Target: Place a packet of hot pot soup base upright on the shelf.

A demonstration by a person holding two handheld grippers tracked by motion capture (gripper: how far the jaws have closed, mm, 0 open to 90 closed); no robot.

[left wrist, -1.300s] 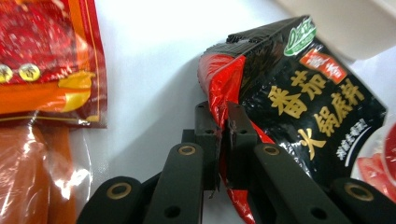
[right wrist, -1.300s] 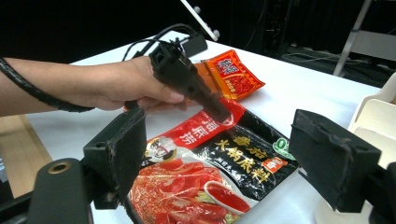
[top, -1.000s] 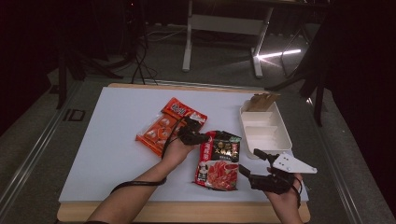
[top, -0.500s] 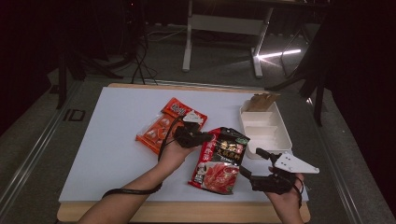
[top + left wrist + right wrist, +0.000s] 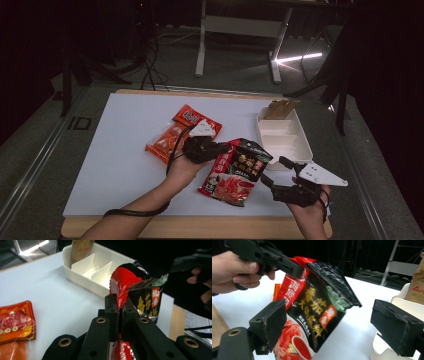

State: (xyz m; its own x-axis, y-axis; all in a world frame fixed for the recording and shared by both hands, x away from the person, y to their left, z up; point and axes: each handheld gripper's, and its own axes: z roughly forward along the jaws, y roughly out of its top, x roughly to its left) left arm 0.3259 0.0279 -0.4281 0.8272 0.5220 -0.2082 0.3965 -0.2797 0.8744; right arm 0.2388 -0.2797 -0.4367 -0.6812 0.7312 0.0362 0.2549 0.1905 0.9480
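Observation:
A red and black snack pouch (image 5: 236,170) hangs tilted above the white table top, lifted by its left edge. My left gripper (image 5: 225,148) is shut on that edge; in the left gripper view the jaws pinch the red foil of the pouch (image 5: 136,297). My right gripper (image 5: 276,172) sits open just right of the pouch, near the table's front edge. In the right gripper view the pouch (image 5: 317,307) hangs between and beyond the spread fingers (image 5: 273,322), with the left gripper (image 5: 294,268) clamped at its top.
A white divided tray (image 5: 287,142) stands at the right with a brown packet (image 5: 281,108) in its far compartment. Two orange packets (image 5: 177,132) lie behind the left hand. The wooden table edge (image 5: 200,227) runs along the front.
The left gripper has raised the pouch's left edge and carried it a little to the right, so the pouch now hangs tilted. The right gripper stays open beside it.

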